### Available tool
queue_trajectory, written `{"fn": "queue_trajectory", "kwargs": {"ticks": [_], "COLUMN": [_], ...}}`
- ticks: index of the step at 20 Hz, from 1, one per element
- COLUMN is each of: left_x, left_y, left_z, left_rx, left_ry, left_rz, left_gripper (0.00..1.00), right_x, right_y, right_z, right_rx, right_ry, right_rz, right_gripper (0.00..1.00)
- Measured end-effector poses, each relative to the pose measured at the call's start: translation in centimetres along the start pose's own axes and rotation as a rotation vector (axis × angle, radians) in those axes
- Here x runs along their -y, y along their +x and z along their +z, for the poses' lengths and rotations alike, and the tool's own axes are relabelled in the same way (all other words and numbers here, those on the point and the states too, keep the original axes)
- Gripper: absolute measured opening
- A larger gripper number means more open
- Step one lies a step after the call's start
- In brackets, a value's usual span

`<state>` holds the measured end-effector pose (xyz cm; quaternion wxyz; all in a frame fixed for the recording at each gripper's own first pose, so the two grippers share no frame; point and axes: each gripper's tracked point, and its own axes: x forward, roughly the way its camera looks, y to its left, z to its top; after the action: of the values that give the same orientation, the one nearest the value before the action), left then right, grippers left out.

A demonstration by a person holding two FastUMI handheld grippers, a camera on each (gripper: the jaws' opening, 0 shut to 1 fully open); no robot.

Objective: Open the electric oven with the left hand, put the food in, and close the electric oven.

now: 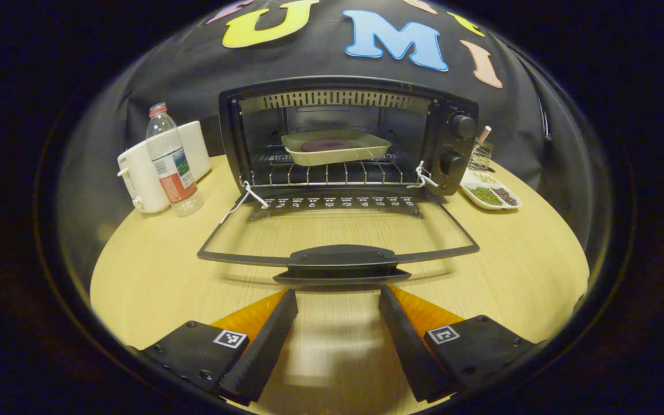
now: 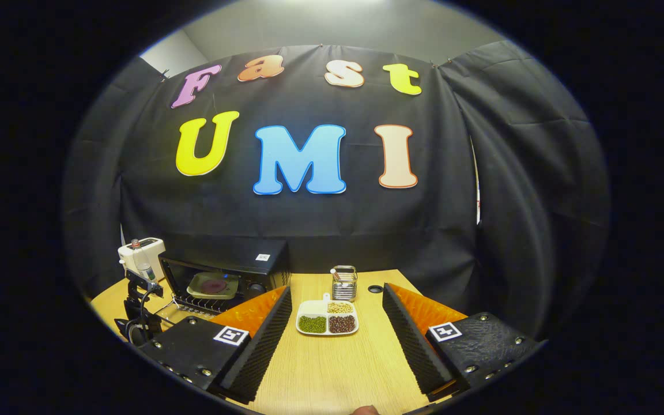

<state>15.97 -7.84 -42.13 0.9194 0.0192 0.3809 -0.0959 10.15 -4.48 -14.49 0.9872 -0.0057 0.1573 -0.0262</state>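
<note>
The oven (image 1: 343, 138) stood open, its door (image 1: 338, 242) lying flat on the table (image 1: 136, 271). The food tray (image 1: 335, 147) sat on the rack inside. The left gripper (image 1: 338, 323) was wide and empty, just before the door handle (image 1: 340, 265). The right gripper (image 2: 336, 334) was wide too. If the fingers slipped off the handle, the door could drop back down.

Left gripper (image 1: 338, 300) level and low, fingers spread wide, nothing between them. Right gripper (image 2: 336, 302) likewise spread and unloaded, held higher, pointing forward.
</note>
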Motion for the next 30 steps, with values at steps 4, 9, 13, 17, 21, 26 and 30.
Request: {"fn": "queue_trajectory", "kwargs": {"ticks": [4,9,13,17,21,26,30], "left_x": [0.0,-0.1,-0.2,-0.3,-0.3,-0.5,-0.8], "left_y": [0.0,-1.5,-2.9,-3.8,-4.6,-5.5,-5.1], "left_z": [0.3,1.5,3.0,4.5,6.1,10.2,12.6], "left_rx": [0.018,0.054,0.107,0.153,0.203,0.31,0.324], "left_ry": [0.013,0.009,-0.006,-0.036,-0.044,-0.013,-0.038], "left_rz": [-0.005,-0.008,-0.021,-0.031,-0.035,-0.043,-0.052], "left_gripper": [0.97,0.97,0.97,0.97,0.97,1.0,0.97], "right_x": [-0.6,-2.2,-4.1,-5.6,-6.6,-7.5,-7.5], "right_y": [0.4,1.5,2.4,3.0,3.5,4.1,4.2], "right_z": [0.1,0.1,-0.1,-0.3,-0.3,-0.2,-0.3], "right_rx": [0.002,-0.002,-0.01,-0.022,-0.024,-0.029,-0.03], "right_ry": [0.016,0.019,0.021,0.015,0.016,0.009,0.002], "right_rz": [0.011,0.063,0.108,0.135,0.147,0.152,0.141], "right_gripper": [0.98,0.98,0.98,0.98,0.98,0.98,0.98]}}
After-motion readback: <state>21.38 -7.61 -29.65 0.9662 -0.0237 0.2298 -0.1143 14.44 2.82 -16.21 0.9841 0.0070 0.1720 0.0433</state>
